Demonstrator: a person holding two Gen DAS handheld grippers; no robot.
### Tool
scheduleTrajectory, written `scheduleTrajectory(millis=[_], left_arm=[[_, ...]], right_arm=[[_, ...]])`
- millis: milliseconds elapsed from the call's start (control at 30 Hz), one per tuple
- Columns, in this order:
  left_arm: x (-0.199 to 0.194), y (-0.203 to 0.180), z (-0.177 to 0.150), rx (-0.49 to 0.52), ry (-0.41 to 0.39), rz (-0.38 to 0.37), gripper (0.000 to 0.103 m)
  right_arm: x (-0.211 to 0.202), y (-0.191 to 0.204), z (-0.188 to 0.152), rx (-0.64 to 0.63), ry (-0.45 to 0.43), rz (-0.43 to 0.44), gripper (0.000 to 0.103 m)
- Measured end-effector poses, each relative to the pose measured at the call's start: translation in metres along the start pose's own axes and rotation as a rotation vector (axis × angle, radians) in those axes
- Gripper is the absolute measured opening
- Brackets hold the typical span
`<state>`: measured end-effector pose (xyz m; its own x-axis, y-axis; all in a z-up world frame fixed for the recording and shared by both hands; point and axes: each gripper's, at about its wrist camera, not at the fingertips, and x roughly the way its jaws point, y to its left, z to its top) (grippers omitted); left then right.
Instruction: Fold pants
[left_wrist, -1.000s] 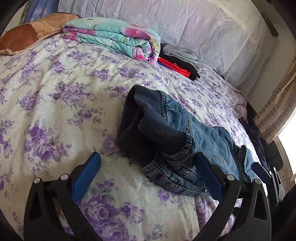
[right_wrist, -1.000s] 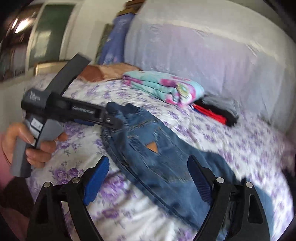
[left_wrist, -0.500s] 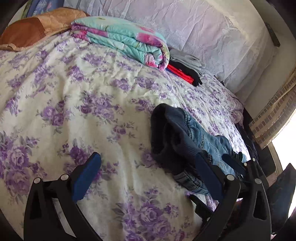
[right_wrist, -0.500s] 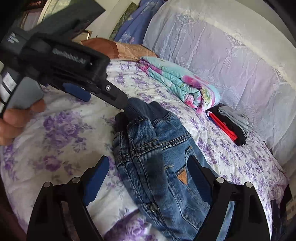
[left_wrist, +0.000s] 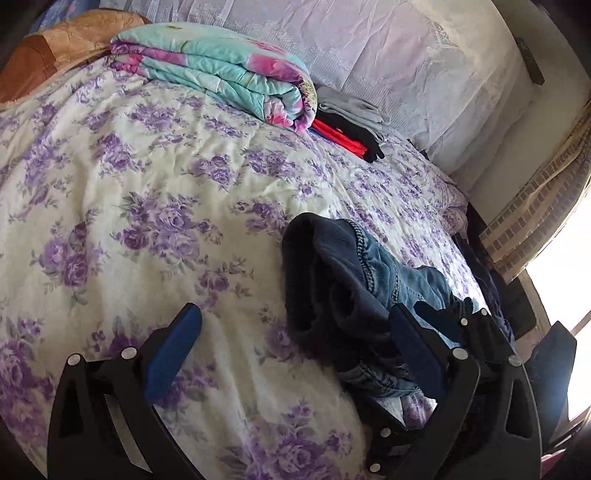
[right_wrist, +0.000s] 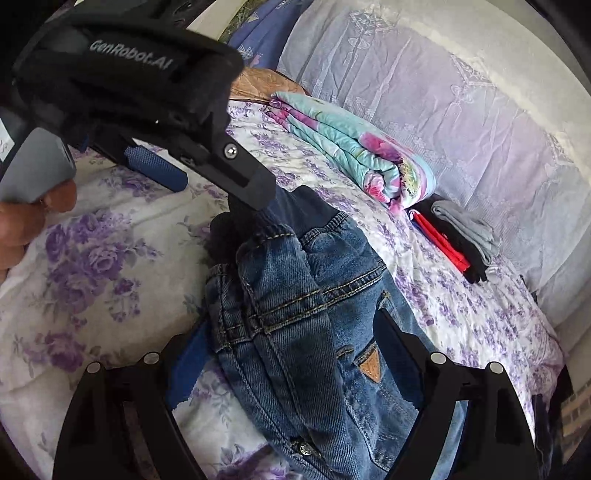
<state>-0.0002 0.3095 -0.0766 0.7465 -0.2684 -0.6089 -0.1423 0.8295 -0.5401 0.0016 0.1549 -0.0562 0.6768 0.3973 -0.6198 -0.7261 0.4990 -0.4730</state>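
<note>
The jeans (right_wrist: 295, 317) lie bunched on the flowered bedspread (left_wrist: 155, 206), on the near side of the folded blanket (left_wrist: 221, 70) and well apart from it, waistband end humped up and the dark lining showing at the opening. Beside the blanket sits a small stack of folded clothes (left_wrist: 351, 129), farther off from the jeans.

The left gripper (left_wrist: 291, 343) has its fingers spread wide with nothing between them; one blue pad hangs over bare bedspread, the other sits just at the lining edge of the jeans, and I can't tell whether it touches. The right gripper (right_wrist: 291, 365) is also spread wide, straddling the denim near the back pocket with the tan patch, a pad on either side of the cloth and not pinched shut.

My guess is these are small lined jeans: soft but thick, a bit weighty for their size, not slippery. The layers will likely slide over each other and the lining could bulge out. I'd take hold at the stitched waistband or a side seam, where the cloth is firmest, one gripper at each corner.
</note>
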Motion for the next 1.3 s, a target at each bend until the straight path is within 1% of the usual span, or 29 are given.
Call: scheduleTrajectory(millis=[33, 100, 133, 200, 233, 300, 333, 433, 467, 500, 600, 633, 700, 733, 767, 800, 833, 867, 900, 933, 967, 1033, 1067, 1100, 1167, 1200, 1267, 1300], left_arm=[[0.001, 0.002, 0.0, -0.012, 0.005, -0.009, 0.099], [0.001, 0.004, 0.001, -0.028, 0.006, -0.022, 0.099], [0.001, 0.005, 0.002, -0.035, 0.01, -0.028, 0.099], [0.001, 0.006, 0.004, -0.05, 0.029, -0.043, 0.099], [0.001, 0.005, 0.006, -0.059, 0.045, -0.069, 0.099], [0.002, 0.005, 0.009, -0.088, 0.077, -0.143, 0.098], [0.002, 0.004, 0.01, -0.106, 0.09, -0.184, 0.098], [0.009, -0.002, 0.014, -0.163, 0.152, -0.338, 0.098], [0.014, -0.005, 0.016, -0.171, 0.175, -0.371, 0.098], [0.018, -0.008, 0.016, -0.17, 0.19, -0.376, 0.098], [0.036, -0.017, 0.022, -0.132, 0.209, -0.297, 0.099], [0.044, -0.017, 0.023, -0.14, 0.222, -0.278, 0.098], [0.053, -0.015, 0.027, -0.162, 0.236, -0.278, 0.098], [0.057, -0.017, 0.029, -0.16, 0.243, -0.288, 0.095], [0.059, -0.02, 0.031, -0.151, 0.25, -0.299, 0.078], [0.06, -0.025, 0.032, -0.133, 0.264, -0.299, 0.069], [0.059, -0.027, 0.034, -0.12, 0.258, -0.277, 0.064], [0.058, -0.028, 0.035, -0.114, 0.257, -0.264, 0.055], [0.056, -0.028, 0.037, -0.117, 0.262, -0.261, 0.051], [0.055, -0.027, 0.039, -0.126, 0.268, -0.268, 0.045], [0.053, -0.025, 0.041, -0.147, 0.279, -0.288, 0.041], [0.05, -0.024, 0.045, -0.176, 0.293, -0.325, 0.039], [0.048, -0.027, 0.046, -0.173, 0.295, -0.331, 0.039], [0.045, -0.031, 0.046, -0.155, 0.293, -0.323, 0.039], [0.041, -0.041, 0.045, -0.124, 0.289, -0.301, 0.039], [0.038, -0.042, 0.045, -0.109, 0.288, -0.294, 0.039], [0.036, -0.037, 0.045, -0.128, 0.293, -0.295, 0.039], [0.036, -0.035, 0.046, -0.138, 0.304, -0.291, 0.039]], right_arm=[[0.001, 0.0, 0.0, 0.0, 0.0, 0.008, 0.078], [0.003, -0.002, 0.0, -0.003, -0.003, 0.05, 0.063], [0.002, -0.001, 0.0, -0.005, -0.006, 0.044, 0.053], [-0.001, 0.001, -0.001, -0.007, -0.015, 0.042, 0.039], [-0.004, 0.0, -0.001, 0.0, -0.028, 0.036, 0.034], [-0.009, -0.002, -0.002, 0.023, -0.05, 0.025, 0.03], [-0.012, -0.003, -0.003, 0.035, -0.059, 0.023, 0.029], [-0.014, -0.004, -0.005, 0.038, -0.07, 0.022, 0.029], [-0.015, -0.001, -0.006, 0.03, -0.072, 0.015, 0.029], [-0.015, 0.0, -0.006, 0.02, -0.071, 0.008, 0.029], [-0.016, 0.004, -0.007, 0.006, -0.075, -0.008, 0.029], [-0.018, 0.004, -0.007, 0.006, -0.076, -0.008, 0.029], [-0.02, 0.003, -0.008, 0.007, -0.077, -0.009, 0.029], [-0.022, 0.004, -0.008, 0.005, -0.077, -0.012, 0.03], [-0.023, 0.005, -0.008, 0.001, -0.076, -0.016, 0.032], [-0.023, 0.005, -0.008, -0.007, -0.073, -0.024, 0.037], [-0.026, 0.009, -0.009, -0.022, -0.075, -0.045, 0.048], [-0.03, 0.012, -0.009, -0.041, -0.086, -0.077, 0.055], [-0.035, 0.017, -0.009, -0.062, -0.106, -0.119, 0.066], [-0.043, 0.021, -0.008, -0.087, -0.138, -0.157, 0.072], [-0.048, 0.026, -0.007, -0.109, -0.158, -0.168, 0.073], [-0.05, 0.035, -0.002, -0.154, -0.176, -0.154, 0.076], [-0.047, 0.039, 0.001, -0.171, -0.176, -0.154, 0.077], [-0.041, 0.044, 0.003, -0.191, -0.163, -0.162, 0.078], [-0.024, 0.051, 0.008, -0.228, -0.131, -0.226, 0.078], [-0.021, 0.052, 0.008, -0.227, -0.147, -0.226, 0.077], [-0.021, 0.052, 0.009, -0.219, -0.158, -0.23, 0.064], [-0.02, 0.052, 0.009, -0.21, -0.141, -0.231, 0.055]])
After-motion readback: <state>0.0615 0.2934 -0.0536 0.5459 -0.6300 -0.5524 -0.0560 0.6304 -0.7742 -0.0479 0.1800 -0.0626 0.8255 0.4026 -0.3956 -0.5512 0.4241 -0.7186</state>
